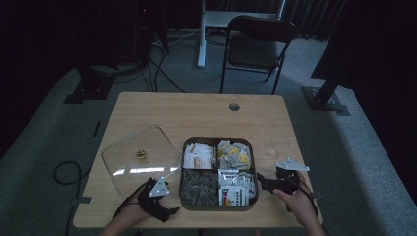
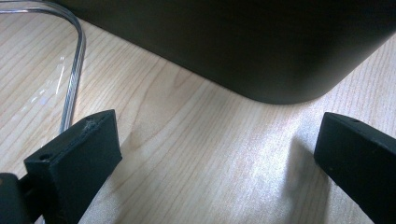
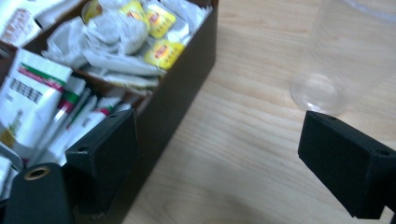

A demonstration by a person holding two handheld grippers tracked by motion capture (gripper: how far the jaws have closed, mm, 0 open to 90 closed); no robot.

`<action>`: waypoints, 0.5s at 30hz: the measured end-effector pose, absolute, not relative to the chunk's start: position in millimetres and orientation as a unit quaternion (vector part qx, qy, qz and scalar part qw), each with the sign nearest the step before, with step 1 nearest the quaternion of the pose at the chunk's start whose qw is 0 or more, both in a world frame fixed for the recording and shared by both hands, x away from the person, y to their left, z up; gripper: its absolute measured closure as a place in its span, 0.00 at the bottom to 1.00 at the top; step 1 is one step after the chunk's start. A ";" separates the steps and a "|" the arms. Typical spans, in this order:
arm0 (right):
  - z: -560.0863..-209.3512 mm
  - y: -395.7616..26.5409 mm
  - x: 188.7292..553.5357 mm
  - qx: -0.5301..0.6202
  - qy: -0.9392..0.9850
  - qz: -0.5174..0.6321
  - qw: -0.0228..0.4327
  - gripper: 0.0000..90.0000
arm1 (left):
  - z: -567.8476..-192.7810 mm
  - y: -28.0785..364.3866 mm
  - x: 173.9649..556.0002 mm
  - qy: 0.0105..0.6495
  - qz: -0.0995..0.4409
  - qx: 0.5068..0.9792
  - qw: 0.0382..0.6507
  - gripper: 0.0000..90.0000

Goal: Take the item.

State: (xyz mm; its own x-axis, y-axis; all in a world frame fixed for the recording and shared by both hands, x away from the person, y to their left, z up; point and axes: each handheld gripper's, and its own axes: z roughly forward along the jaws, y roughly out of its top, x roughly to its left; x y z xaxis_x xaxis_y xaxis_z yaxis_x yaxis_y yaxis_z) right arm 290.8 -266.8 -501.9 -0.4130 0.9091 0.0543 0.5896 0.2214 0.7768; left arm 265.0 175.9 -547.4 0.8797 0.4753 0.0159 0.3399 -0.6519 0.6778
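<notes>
Hovering low at the near edge of the worktop (image 1: 196, 105), both grippers sit w/ fingers spread wide & nothing between them. The left gripper (image 1: 167, 212) is just off the near-left corner of the dark box (image 1: 218, 141); the left gripper view shows bare wood between its fingers (image 2: 79, 163), w/ the box's rounded corner ahead. The right gripper (image 1: 260, 180) is at the box's right wall, one of its fingers (image 3: 105, 154) against or just over that wall, the other out over the wood.

The box holds 4 compartments of tea bags & sachets; the green-and-white sachets (image 1: 231, 189) in the near-right compartment are closest to the right gripper & look like the likely pick. Best approach, judging from this: lift over the wall first, come down steep, pinch one sachet by its top edge, not a bunch.

Room: the clear cup (image 1: 278, 146) stands just right of the box, beyond the right gripper, light & easy to tip, so avoid swinging outward. The glass lid (image 1: 141, 158) lies flat left of the box, its corner near the left gripper. Farther back the worktop is open up to the cable hole (image 1: 234, 106).
</notes>
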 end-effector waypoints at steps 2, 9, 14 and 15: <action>-500.8 -266.2 291.5 0.497 0.752 0.376 0.213 0.13 | -547.4 175.8 264.9 0.226 0.097 0.904 0.351 0.00; -492.2 -256.7 298.4 0.488 0.751 0.391 0.213 0.13 | -547.4 175.7 264.9 0.226 0.097 0.904 0.351 0.00; -486.8 -248.9 304.7 0.474 0.756 0.398 0.215 0.16 | -547.5 175.6 264.9 0.227 0.098 0.903 0.352 0.00; -485.7 -247.3 305.7 0.471 0.756 0.401 0.216 0.16 | -547.4 175.7 264.9 0.226 0.097 0.903 0.351 0.00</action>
State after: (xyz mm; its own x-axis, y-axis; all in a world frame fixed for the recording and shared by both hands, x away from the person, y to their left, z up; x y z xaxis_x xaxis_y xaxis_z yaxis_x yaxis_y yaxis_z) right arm 305.7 -247.3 -485.7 -0.4632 0.8848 0.0499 0.5381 0.2361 0.8091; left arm 264.9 175.7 -547.4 0.8786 0.4773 0.0167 0.3409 -0.6514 0.6778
